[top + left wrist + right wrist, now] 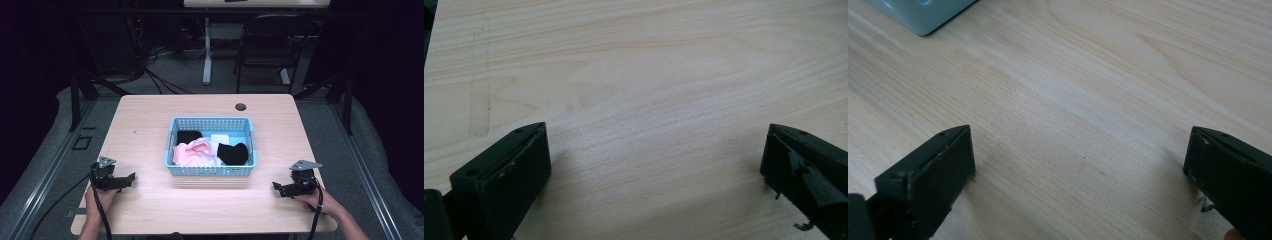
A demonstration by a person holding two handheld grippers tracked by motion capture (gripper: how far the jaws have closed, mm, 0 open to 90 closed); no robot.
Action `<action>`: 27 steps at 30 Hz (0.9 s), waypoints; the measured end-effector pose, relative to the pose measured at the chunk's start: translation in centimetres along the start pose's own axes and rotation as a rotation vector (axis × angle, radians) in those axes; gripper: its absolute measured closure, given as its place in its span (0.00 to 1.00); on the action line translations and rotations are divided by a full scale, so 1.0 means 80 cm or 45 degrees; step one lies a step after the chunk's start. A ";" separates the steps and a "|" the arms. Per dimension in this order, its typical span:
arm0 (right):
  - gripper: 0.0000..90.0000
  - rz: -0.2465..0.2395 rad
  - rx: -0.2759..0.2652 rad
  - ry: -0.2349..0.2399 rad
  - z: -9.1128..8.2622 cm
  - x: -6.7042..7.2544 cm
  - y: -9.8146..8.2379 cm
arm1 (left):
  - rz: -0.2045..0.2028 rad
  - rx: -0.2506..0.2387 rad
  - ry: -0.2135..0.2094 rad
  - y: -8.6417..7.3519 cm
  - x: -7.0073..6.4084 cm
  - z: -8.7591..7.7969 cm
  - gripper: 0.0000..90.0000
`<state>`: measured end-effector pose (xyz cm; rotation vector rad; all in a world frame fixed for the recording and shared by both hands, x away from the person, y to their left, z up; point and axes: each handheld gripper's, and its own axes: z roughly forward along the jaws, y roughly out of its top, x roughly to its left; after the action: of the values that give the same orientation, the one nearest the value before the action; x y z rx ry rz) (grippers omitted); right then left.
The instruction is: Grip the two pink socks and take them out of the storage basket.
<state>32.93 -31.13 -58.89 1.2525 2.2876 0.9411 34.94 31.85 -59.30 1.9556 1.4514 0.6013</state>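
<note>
A light blue plastic basket (pixel 210 171) stands in the middle of the wooden table (pixel 150 120). Inside it lie pink cloth (pixel 192 152), black cloth (pixel 233 153) and a white piece (pixel 219 138), bundled together. My left gripper (pixel 128 180) rests low over the table at the front left, held by a hand, jaws wide apart with only bare wood between them (pixel 654 165). At the front right my right gripper (pixel 278 188) sits the same way, open and empty (pixel 1078 165). A corner of the basket (pixel 923 15) shows at the top left of the right gripper view.
A round cable hole (pixel 241 107) sits near the table's far edge. Beyond the table stand a dark chair (pixel 265 45) and a white desk leg (pixel 207 50). Black frame legs (pixel 75 95) flank the table. Cables trail from both grippers.
</note>
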 end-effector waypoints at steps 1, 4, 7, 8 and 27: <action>0.00 0.000 0.000 0.000 0.000 0.000 0.000 | 0.000 0.000 0.000 0.000 0.000 0.000 0.00; 0.00 -0.001 0.001 0.000 0.000 0.000 0.000 | 0.001 0.001 0.000 0.000 0.000 0.000 0.00; 0.00 0.001 0.000 -0.001 0.000 0.000 0.000 | 0.002 0.001 0.000 0.000 0.000 0.000 0.00; 0.00 0.001 0.000 -0.002 0.000 0.000 0.000 | 0.001 0.000 0.000 0.000 0.000 0.000 0.00; 0.00 -0.001 0.002 -0.001 0.000 0.000 0.000 | -0.002 0.016 -0.038 0.033 -0.006 -0.035 0.00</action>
<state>32.92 -31.13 -58.88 1.2528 2.2884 0.9386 34.67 31.43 -55.41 1.9648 1.4416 0.5612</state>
